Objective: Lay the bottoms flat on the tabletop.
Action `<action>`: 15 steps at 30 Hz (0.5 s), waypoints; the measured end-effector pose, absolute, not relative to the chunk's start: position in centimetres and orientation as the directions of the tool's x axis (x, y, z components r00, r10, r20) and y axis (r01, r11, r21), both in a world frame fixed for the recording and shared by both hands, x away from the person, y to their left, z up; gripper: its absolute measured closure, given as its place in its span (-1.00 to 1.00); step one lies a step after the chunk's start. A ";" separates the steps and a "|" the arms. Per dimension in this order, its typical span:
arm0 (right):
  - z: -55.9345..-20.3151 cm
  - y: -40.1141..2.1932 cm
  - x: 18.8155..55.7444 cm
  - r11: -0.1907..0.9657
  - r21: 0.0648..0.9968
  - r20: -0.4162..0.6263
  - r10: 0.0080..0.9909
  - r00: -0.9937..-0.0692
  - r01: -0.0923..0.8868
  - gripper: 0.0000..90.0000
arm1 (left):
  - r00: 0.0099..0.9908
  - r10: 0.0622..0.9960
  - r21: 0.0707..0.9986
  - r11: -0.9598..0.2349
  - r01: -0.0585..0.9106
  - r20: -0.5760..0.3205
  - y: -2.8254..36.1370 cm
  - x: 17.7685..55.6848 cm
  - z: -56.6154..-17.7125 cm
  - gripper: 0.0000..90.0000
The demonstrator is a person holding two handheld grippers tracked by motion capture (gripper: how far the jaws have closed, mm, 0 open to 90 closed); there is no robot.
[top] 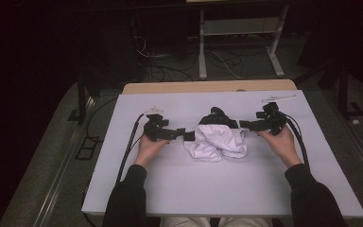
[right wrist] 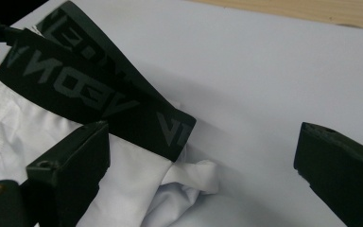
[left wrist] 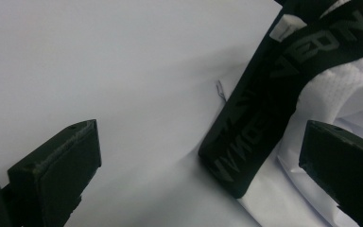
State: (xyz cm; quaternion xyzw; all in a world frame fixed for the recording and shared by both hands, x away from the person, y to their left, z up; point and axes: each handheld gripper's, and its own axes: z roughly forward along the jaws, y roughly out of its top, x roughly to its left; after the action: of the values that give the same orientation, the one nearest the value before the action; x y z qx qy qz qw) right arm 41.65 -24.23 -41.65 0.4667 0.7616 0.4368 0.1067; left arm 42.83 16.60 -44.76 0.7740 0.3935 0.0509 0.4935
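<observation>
— Between the two claws, what's there?
— Left claw [top: 183,134] gapes wide and holds nothing; its jaws straddle the end of the black waistband [left wrist: 255,127]. Right claw [top: 242,124] is equally spread and empty, bracketing the band's other end.
— And the garment?
— White shorts [top: 216,142], crumpled mid-counter [top: 170,189], touching both claws' tips.
— Why flank it like that?
— Probably to pinch each end of the waistband and pull the bundle flat. That's a guess; neither has closed.
</observation>
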 end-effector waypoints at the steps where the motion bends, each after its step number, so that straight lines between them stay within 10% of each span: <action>1: -41.8 -24.1 41.7 0.185 0.762 0.246 0.803 -0.542 0.620 -0.89 | 0.688 0.657 0.802 -0.211 0.560 -0.308 16.4 42.8 -44.9 -1.00; 15: -43.0 -22.9 42.9 0.223 0.726 0.268 0.780 -0.566 0.651 -0.80 | 0.680 0.635 0.763 -0.214 0.610 -0.366 16.3 42.8 -45.9 -0.88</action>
State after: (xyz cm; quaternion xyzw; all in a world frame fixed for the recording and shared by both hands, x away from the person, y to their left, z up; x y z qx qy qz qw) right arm 42.90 -22.90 -43.02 0.4597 0.7782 0.4210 0.0765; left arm 42.76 16.27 -45.86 0.7788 0.3999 0.0128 0.4831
